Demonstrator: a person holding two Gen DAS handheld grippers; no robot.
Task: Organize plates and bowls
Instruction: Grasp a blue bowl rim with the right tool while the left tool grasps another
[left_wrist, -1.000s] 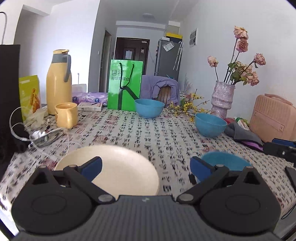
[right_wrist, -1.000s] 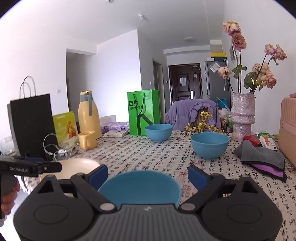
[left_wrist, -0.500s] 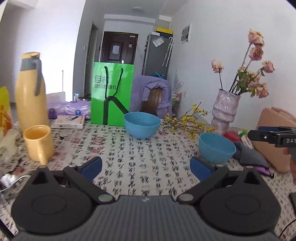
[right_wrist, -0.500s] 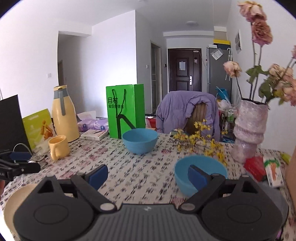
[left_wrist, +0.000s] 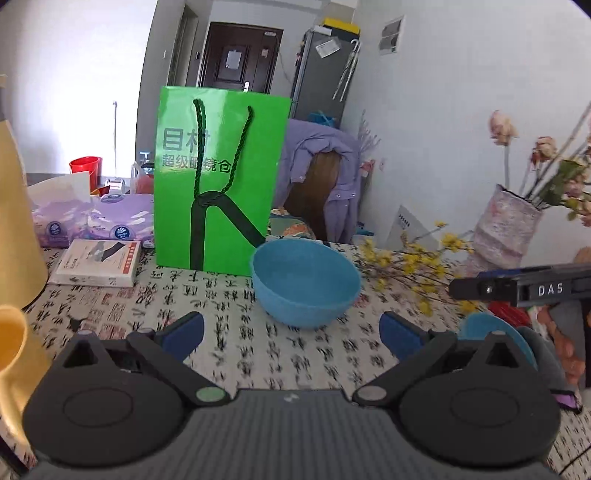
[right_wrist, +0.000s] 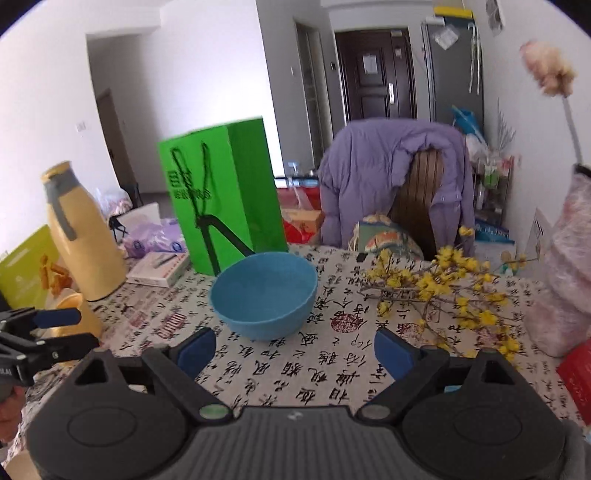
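From the left wrist view, the worktop (left_wrist: 303, 354) is wearing a white cloth printed with black calligraphy, and behind it a dark door and a grey fridge are closing off the room. The left claw (left_wrist: 291, 330) is hanging wide open over the cloth, gripping nothing, with the blue bowl (left_wrist: 306, 282) sitting upright just ahead, near the green bag (left_wrist: 218, 181). A second blue bowl (left_wrist: 496, 338) is peeking out behind the claw's right finger. From the right wrist view, the same cloth is running toward a chair draped in a purple jacket (right_wrist: 391, 177). The right claw (right_wrist: 293, 352) is also gaping empty, and the blue bowl (right_wrist: 264, 295) is resting between the green bag (right_wrist: 225, 195) and yellow flowers (right_wrist: 443, 288).
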